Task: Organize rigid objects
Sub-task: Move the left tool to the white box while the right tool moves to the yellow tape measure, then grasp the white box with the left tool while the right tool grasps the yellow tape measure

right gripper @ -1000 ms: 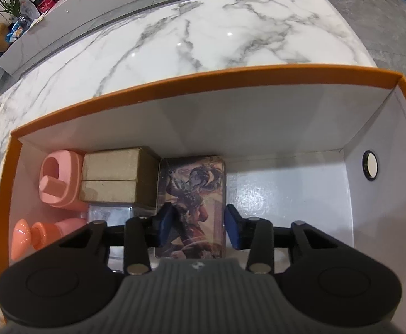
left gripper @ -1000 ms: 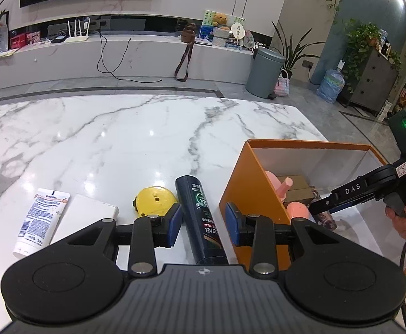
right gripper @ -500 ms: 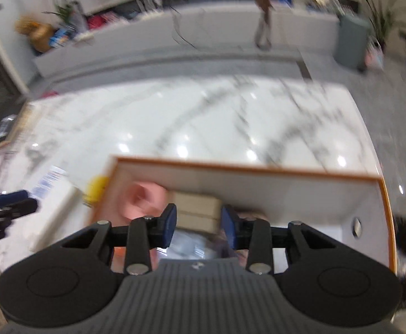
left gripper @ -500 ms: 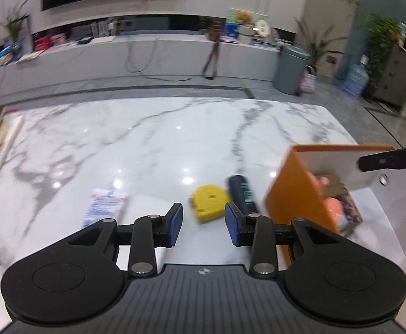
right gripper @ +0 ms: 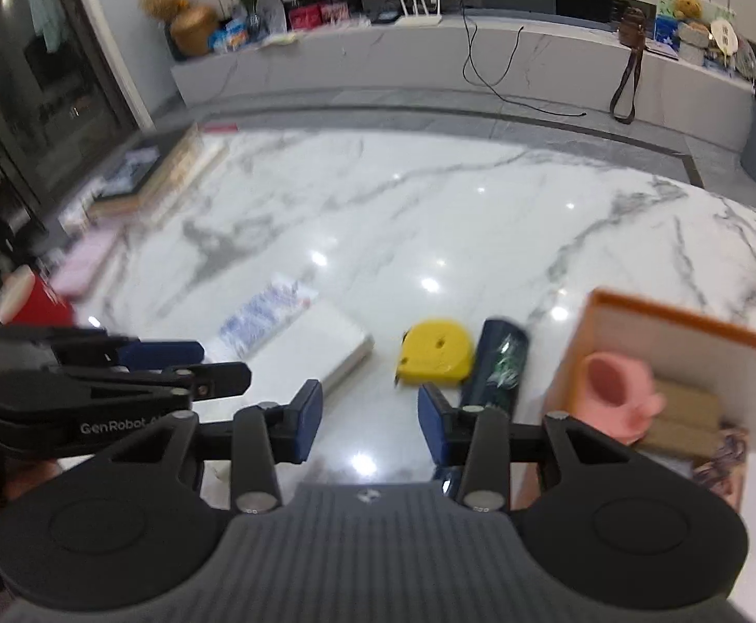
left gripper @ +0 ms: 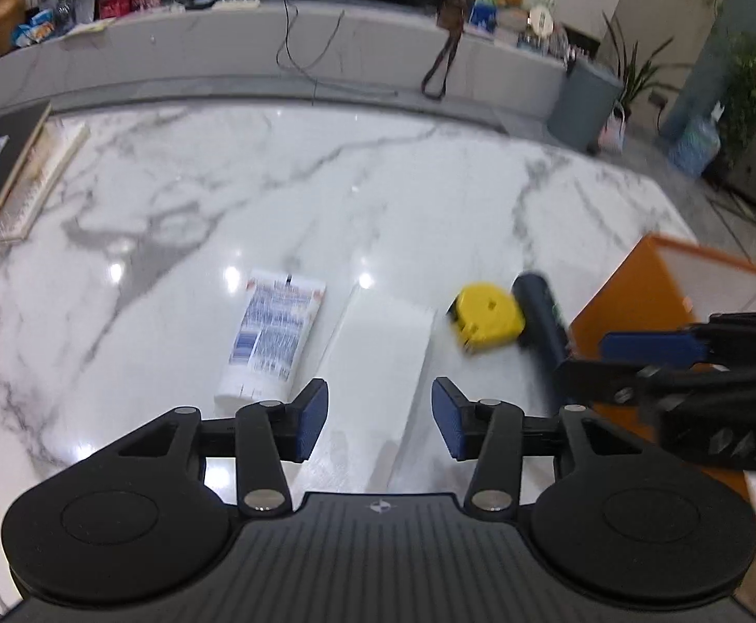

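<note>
A white marble table carries an orange-rimmed box at its right. Beside it lie a flat white box, white tube, dark can and yellow tape measure. The left gripper is opening, empty; the right gripper is parted, empty.

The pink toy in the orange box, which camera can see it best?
The right wrist view. It looks down into the orange box, so the pink toy shows beside the brown blocks, though a bit blurred. The left wrist view shows only the box's outer wall and rim; the toy is hidden there.
</note>
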`<state>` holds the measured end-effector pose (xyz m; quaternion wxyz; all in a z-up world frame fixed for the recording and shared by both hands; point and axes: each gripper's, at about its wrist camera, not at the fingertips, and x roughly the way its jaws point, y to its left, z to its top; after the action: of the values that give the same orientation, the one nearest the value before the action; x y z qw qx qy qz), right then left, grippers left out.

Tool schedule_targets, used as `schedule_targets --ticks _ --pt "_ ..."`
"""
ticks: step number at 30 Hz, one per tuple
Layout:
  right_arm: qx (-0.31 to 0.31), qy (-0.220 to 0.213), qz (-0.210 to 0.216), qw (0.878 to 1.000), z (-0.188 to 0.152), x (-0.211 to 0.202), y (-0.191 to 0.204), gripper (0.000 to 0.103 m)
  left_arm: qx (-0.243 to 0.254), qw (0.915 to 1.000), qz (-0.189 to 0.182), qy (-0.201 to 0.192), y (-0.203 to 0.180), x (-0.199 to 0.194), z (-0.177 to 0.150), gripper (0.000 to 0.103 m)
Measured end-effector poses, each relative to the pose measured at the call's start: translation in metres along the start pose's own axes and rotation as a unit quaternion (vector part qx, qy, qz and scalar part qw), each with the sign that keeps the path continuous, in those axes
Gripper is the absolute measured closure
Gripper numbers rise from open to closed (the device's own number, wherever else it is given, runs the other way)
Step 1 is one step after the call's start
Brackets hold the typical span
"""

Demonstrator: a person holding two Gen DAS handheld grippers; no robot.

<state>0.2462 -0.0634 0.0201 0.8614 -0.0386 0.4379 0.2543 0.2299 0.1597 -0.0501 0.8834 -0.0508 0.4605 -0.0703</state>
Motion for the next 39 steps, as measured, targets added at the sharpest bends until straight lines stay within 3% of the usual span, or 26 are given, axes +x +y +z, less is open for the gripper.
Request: schedule_targets --ticks 6,12,15,21,29,39 --pt "0.008 0.037 -0.029 0.999 -0.013 0.038 0.001 0.064 0.032 0.9994 -0.013 0.002 -0.002 0.014 -0.003 0.038" --pt "-0.06 0.057 -0.05 0.995 0.004 0.056 0.003 0.064 0.054 0.9983 -0.001 0.02 -0.002 0.034 -0.004 0.035" --pt "-0.092 0.071 -0.057 0.992 0.011 0.063 0.003 0.064 0.074 0.9971 0.01 0.011 -0.005 0.039 -0.003 0.035" --pt "-0.141 0.095 -0.068 0.983 0.032 0.081 0.001 0.064 0.072 0.9973 0.004 0.014 -0.003 0.052 0.001 0.032" --pt "-0.13 0.125 -0.078 0.98 0.056 0.118 -0.008 0.063 0.076 0.9969 0.002 0.02 -0.003 0.06 0.001 0.031" --pt "-0.117 0.144 -0.09 0.979 0.063 0.142 -0.009 0.051 0.065 0.9972 -0.001 0.038 0.002 0.07 0.0 0.028"
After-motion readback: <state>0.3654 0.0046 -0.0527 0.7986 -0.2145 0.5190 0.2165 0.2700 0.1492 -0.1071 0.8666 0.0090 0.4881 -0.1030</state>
